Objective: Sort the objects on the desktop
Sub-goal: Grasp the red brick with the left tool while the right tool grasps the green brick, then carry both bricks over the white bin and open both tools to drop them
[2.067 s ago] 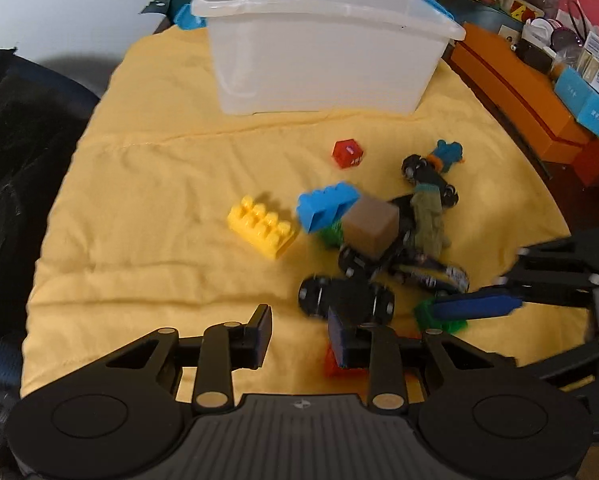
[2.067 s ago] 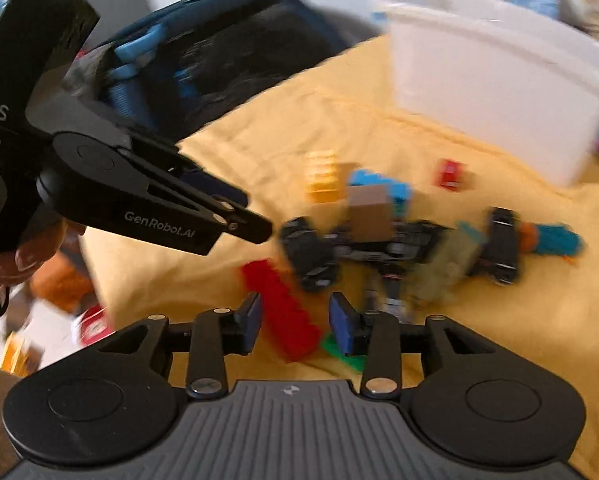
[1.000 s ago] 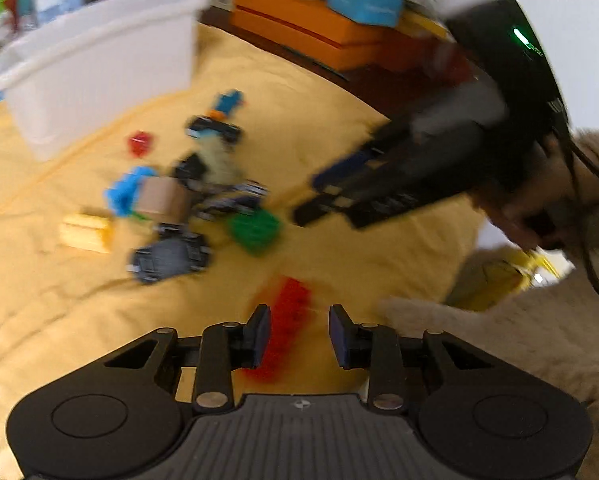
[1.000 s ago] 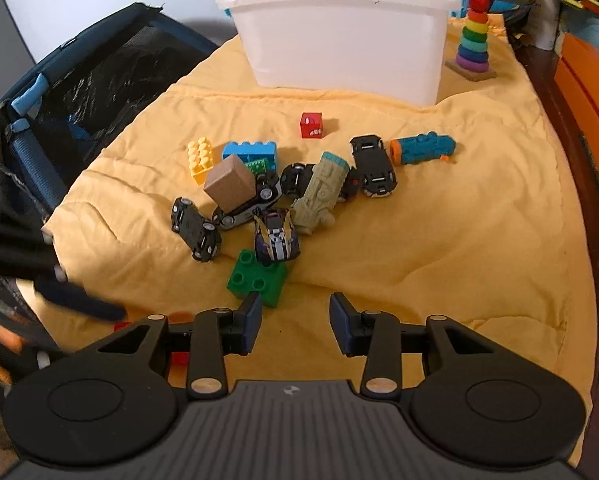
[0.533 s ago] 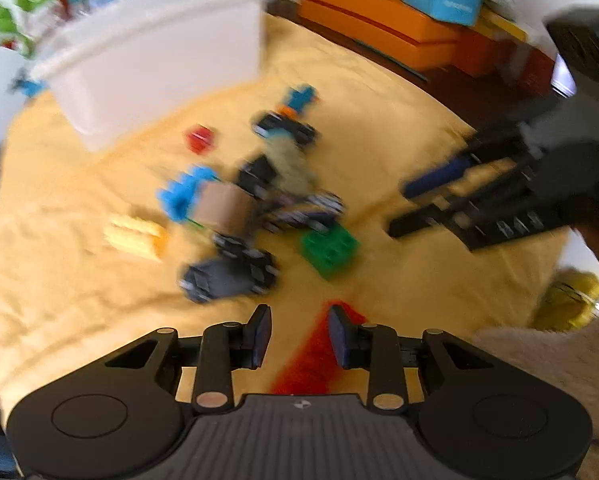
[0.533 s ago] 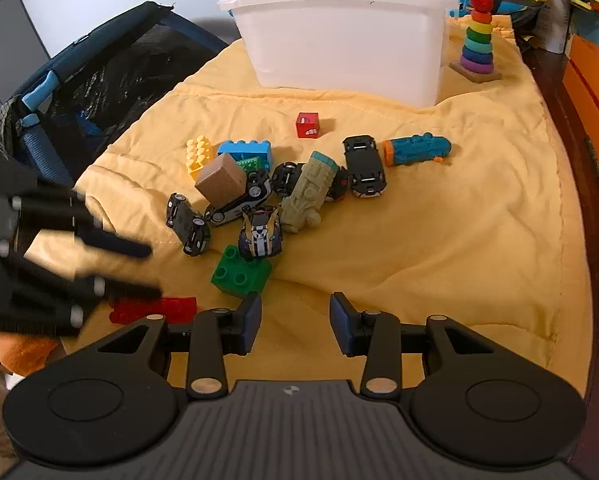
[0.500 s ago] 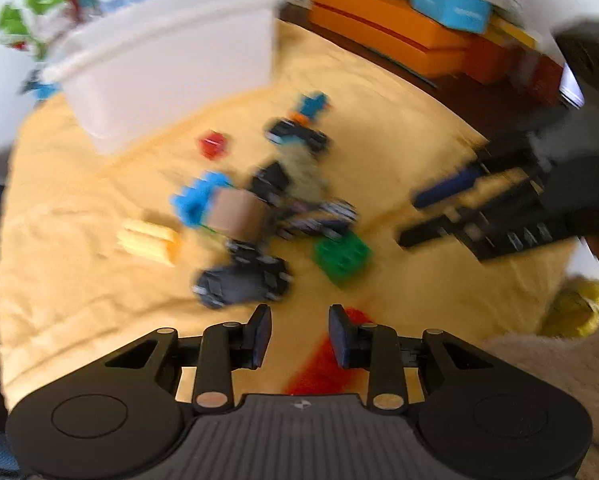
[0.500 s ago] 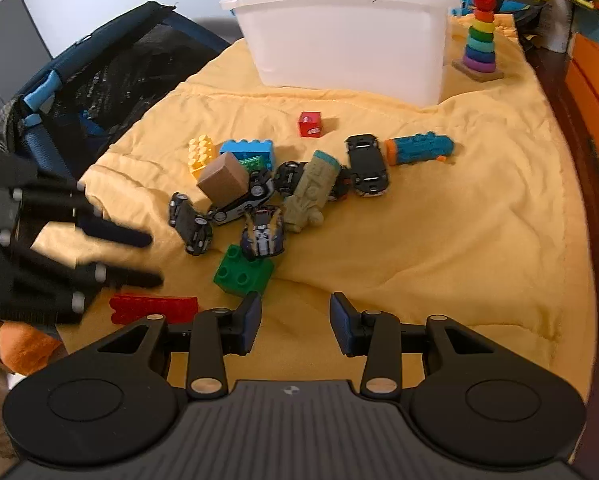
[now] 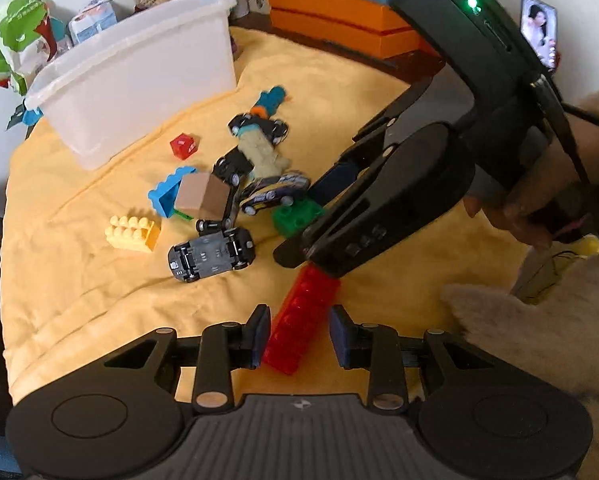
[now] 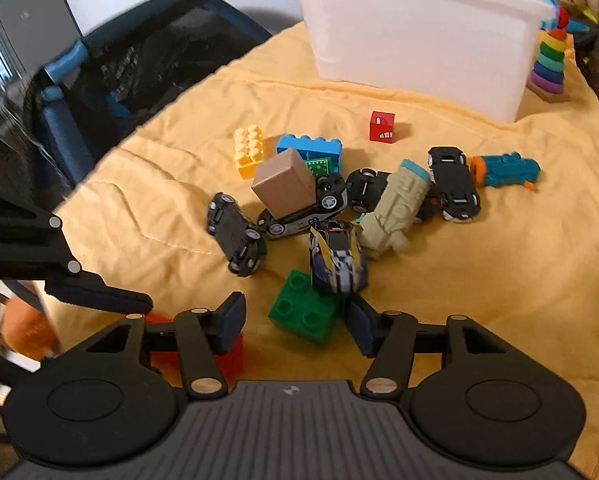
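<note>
Yellow cloth over the counter (image 9: 79, 292), toys strewn before a white bin (image 9: 139, 76); left gripper (image 9: 299, 336) jaws open astride the red brick (image 9: 299, 320), right gripper (image 10: 295, 320) jaws open around the green brick (image 10: 303, 312); centre each brick, then close squarely.

Toys counted on the yellow cloth
Five toy cars (image 10: 235, 234), five building bricks (image 10: 303, 312), one white bin (image 10: 415, 40), one red cube (image 10: 382, 126), one brown block (image 10: 283, 184).

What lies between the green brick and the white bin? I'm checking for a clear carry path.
In the right wrist view, a toy pile: the striped car, brown cube and blue brick lie between the green brick and white bin.
</note>
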Demonstrator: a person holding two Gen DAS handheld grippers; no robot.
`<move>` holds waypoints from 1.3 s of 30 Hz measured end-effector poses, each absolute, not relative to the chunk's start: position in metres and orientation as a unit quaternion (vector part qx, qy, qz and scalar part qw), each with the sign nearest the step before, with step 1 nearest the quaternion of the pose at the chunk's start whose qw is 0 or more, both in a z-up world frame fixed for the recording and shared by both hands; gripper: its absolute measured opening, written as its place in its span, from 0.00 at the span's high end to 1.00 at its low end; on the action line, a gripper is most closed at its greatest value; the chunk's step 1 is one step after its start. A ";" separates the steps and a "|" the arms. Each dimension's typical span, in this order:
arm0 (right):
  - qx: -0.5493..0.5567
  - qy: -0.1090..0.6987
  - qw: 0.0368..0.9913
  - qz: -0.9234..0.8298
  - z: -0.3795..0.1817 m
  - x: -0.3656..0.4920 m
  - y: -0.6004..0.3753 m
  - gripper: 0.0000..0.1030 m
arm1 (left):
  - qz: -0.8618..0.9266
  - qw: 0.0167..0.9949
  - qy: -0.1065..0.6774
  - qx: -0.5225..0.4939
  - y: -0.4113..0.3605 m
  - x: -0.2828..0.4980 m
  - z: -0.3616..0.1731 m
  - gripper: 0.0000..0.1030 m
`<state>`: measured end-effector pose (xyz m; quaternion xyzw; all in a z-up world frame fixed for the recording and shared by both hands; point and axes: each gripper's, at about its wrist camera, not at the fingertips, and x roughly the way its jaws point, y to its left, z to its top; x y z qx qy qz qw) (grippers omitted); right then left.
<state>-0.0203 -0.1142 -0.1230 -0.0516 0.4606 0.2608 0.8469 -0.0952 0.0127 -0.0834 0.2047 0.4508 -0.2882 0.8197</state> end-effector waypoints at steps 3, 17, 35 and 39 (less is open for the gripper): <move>-0.100 0.452 0.853 0.239 -0.124 -0.024 -0.110 0.59 | -0.292 0.815 0.464 0.185 0.012 -0.083 -0.092 0.64; -0.055 0.467 0.862 0.191 -0.122 -0.038 -0.153 0.59 | -0.312 0.809 0.442 0.230 0.011 -0.094 -0.100 0.64; -0.045 0.330 0.928 0.164 -0.005 0.052 -0.165 0.66 | -0.159 0.922 0.344 0.082 0.027 0.059 0.020 0.74; -0.048 0.294 0.944 0.145 0.026 0.108 -0.159 0.66 | -0.117 0.932 0.337 0.063 0.007 0.127 0.040 0.74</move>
